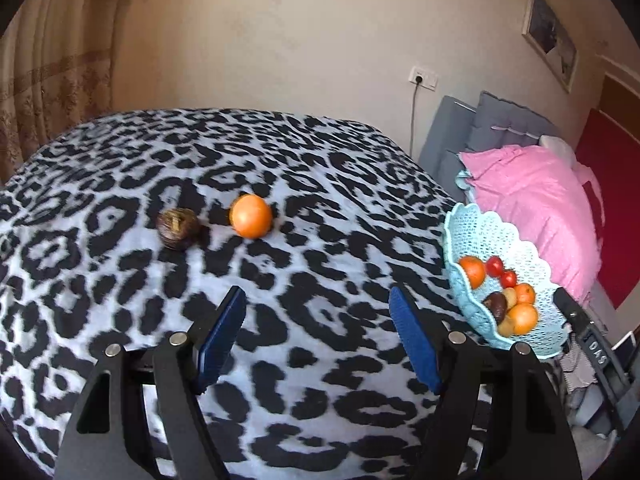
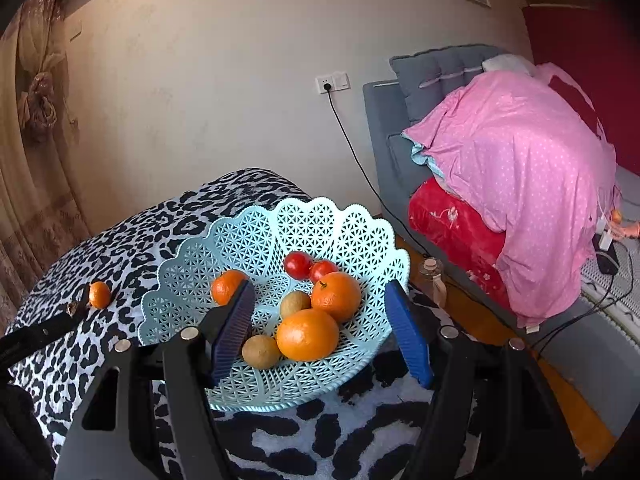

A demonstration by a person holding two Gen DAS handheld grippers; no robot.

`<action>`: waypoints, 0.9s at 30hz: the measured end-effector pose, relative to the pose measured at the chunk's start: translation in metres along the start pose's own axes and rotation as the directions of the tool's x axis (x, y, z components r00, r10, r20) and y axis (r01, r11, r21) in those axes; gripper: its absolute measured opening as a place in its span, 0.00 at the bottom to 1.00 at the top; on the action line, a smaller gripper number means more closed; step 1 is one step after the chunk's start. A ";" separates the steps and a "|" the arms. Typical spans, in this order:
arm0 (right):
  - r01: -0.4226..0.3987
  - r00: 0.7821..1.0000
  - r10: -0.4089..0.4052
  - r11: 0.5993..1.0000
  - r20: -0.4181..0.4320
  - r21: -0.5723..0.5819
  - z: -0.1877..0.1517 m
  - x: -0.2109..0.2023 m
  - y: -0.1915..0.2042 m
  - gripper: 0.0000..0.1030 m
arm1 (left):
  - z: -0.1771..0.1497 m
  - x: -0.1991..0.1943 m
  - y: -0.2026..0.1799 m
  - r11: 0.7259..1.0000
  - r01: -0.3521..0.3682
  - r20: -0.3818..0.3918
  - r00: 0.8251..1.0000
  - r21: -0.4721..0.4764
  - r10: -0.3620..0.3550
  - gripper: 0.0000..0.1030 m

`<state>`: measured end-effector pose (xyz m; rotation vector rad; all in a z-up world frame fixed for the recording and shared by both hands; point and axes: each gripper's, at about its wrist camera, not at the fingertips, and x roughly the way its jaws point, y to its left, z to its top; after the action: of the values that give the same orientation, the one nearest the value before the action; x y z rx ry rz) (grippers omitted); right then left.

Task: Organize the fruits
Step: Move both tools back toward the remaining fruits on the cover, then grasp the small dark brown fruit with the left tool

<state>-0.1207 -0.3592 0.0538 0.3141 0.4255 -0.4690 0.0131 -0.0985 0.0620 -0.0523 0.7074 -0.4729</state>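
A black-and-white leopard-print cloth covers the surface, and at its right edge sits a pale blue plastic lattice basket with a scalloped rim holding three oranges, two small red fruits and brownish round fruits. The left hand-held gripper hovers over the cloth with blue pads spread wide and empty, and the right hand-held gripper hangs equally wide and empty over the basket. Out on the cloth, well apart from the basket, a loose round orange lies just beside a dark brown wrinkled fruit.
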 end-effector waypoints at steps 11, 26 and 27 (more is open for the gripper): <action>-0.098 0.995 0.099 0.992 0.013 -0.085 0.004 -0.019 0.043 0.68 | 0.002 -0.009 0.021 0.998 -0.066 0.027 0.997 0.000 0.066 0.72; -0.259 0.966 0.256 0.945 -0.042 -0.200 -0.014 -0.022 0.119 0.78 | 0.002 -0.010 0.040 0.996 -0.087 0.023 0.996 -0.032 0.088 0.72; -0.265 0.964 0.261 0.942 -0.048 -0.205 -0.016 -0.023 0.122 0.79 | 0.001 -0.010 0.043 0.995 -0.089 0.019 0.996 -0.038 0.090 0.73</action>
<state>-0.0837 -0.2413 0.0735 0.1668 0.4412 -0.1572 0.0244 -0.0561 0.0602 -0.0603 0.6949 -0.3733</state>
